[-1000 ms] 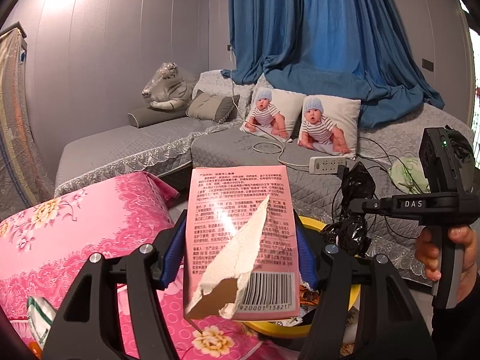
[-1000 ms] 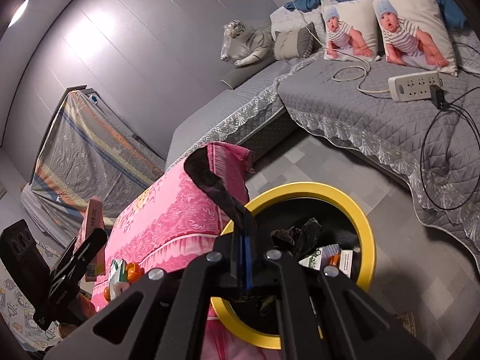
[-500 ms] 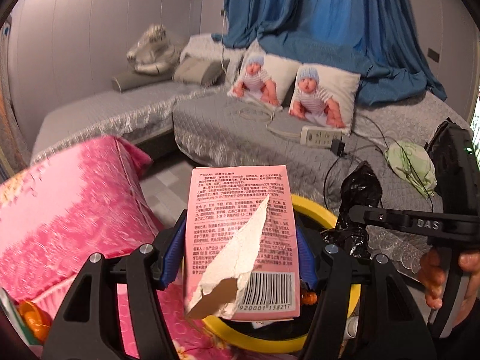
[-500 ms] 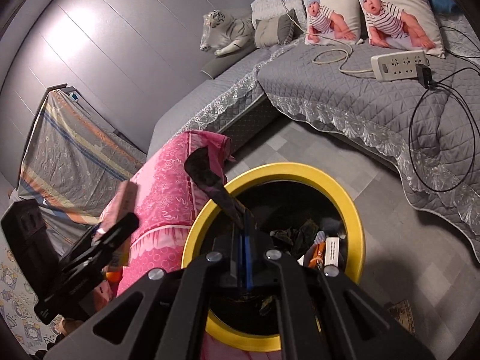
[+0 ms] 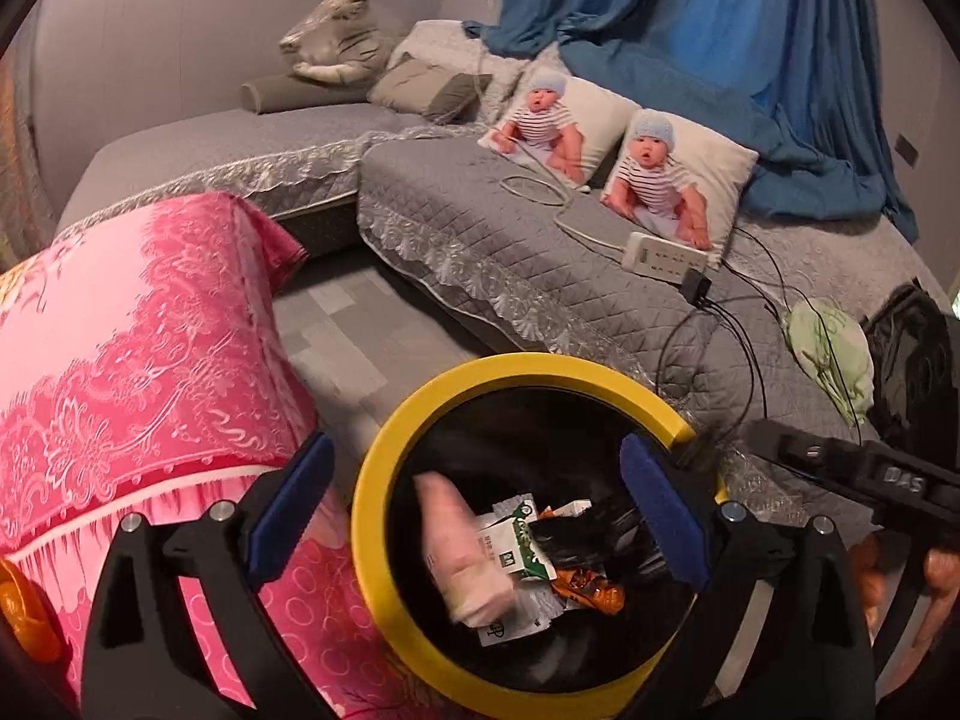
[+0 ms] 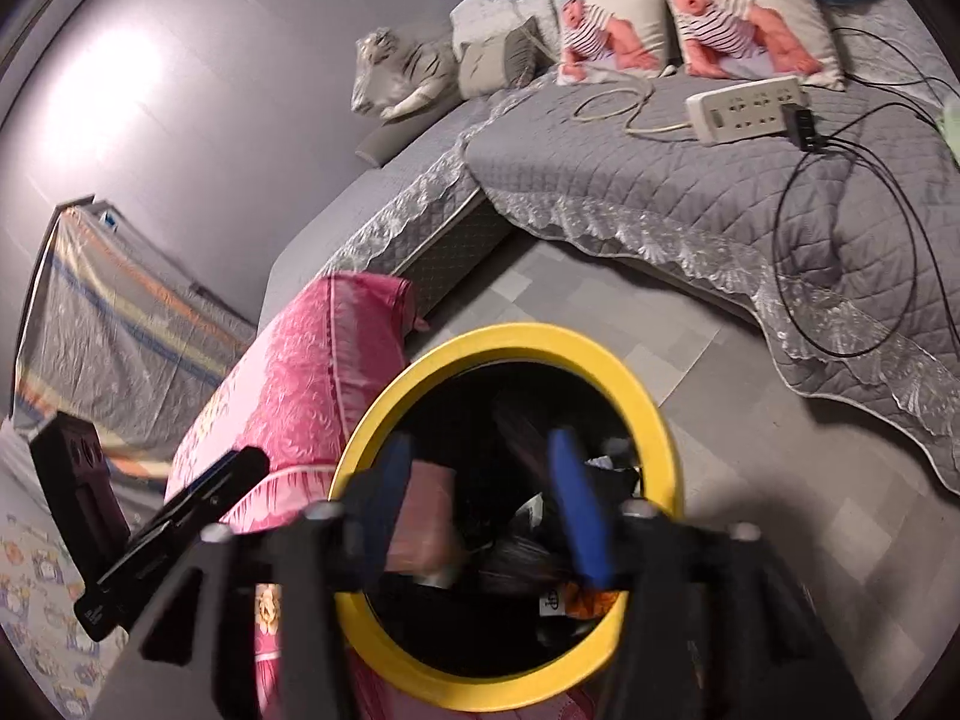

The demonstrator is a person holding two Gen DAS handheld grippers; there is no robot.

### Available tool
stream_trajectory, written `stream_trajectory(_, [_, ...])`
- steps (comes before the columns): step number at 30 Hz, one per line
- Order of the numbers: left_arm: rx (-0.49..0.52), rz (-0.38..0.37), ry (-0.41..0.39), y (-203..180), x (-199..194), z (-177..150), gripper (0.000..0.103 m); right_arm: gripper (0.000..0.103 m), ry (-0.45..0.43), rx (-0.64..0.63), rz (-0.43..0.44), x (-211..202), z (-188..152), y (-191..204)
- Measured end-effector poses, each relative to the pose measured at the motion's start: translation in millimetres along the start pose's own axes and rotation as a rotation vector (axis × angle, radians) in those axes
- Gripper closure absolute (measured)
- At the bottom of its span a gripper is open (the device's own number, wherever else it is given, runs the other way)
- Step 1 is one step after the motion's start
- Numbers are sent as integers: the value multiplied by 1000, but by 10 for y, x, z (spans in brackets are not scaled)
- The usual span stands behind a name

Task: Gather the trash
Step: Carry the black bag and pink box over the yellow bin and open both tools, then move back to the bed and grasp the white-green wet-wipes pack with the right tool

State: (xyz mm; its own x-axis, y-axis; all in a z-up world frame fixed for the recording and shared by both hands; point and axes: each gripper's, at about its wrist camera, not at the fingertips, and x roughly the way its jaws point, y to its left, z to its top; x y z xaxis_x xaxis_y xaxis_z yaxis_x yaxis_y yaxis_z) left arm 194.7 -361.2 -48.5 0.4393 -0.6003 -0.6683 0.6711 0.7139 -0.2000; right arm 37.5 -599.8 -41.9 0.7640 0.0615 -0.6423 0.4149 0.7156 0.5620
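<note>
Below the open left claw (image 5: 474, 516), the pink box (image 5: 462, 552) falls into the bin (image 5: 372, 516).

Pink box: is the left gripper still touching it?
Apart. The left wrist view shows the left gripper, whose jaws have just been opening, wide with nothing between the pads, and the blurred pink box down inside the yellow-rimmed bin.
</note>
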Motion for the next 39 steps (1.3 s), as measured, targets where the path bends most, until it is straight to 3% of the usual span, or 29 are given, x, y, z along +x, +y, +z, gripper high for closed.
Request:
stream_trajectory(5, [-74,30,-59,184,-194,12,9,53,-26,13,-4,-104,-8,-54])
stream_trajectory(12, [-109,91,-187,443,-891,22,9,52,-50,-40,3,-176,-33,92])
stream_trajectory(14, [-115,103,-207,538,-1133,-21,9,44,-44,-72,27,-166,-43,214])
stream_trajectory(16, [-124,105,-224,674,-1378,-78,8,42,-33,-121,46,-147,-70,371])
stream_trajectory(20, [-125,183,-282,1072,-1956,-380,8,35,2,-279,120,-72,-202,856])
stream_trajectory(27, [-101,501,-350,1906,-2900,-1087,8,35,128,-664,333,172,-768,1959])
stream_trajectory(30, [-146,614,-344,2200,-3211,-1432,8,35,205,-804,453,244,-1061,2385])
stream_trajectory(32, [-205,643,-334,2360,-3341,-1627,8,35,267,-954,524,301,-1377,2769])
stream_trajectory(36, [-322,625,-320,2626,-3491,-1908,8,35,381,-1180,669,331,-1941,3367])
stream_trajectory(39, [-374,599,-334,2700,-3553,-2020,8,35,450,-1310,694,418,-2266,3732])
